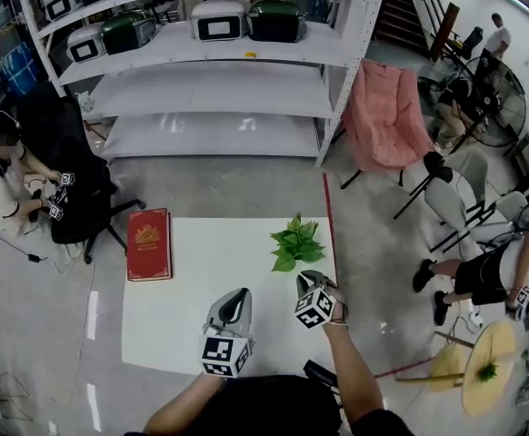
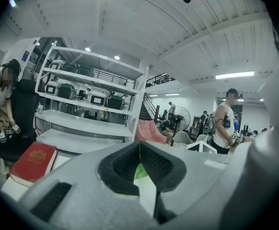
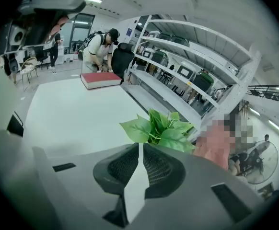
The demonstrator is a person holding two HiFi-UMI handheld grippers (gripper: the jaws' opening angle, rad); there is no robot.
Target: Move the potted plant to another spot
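The potted plant (image 1: 294, 242) stands near the far right corner of the white table (image 1: 201, 271); only its green leaves show and the pot is hidden under them. My right gripper (image 1: 308, 278) is just in front of the plant, shut and holding nothing. In the right gripper view the leaves (image 3: 158, 128) rise right beyond the closed right gripper (image 3: 139, 147). My left gripper (image 1: 242, 293) hovers over the table's near middle, also shut and empty. A sliver of green leaf (image 2: 140, 171) shows past the tips of the left gripper (image 2: 139, 147).
A red book (image 1: 148, 243) lies at the table's far left corner. Beyond the table stand white shelves (image 1: 210, 80) holding appliances and a pink chair (image 1: 384, 116). A person sits by a black office chair (image 1: 74, 198) to the left. Other people sit to the right.
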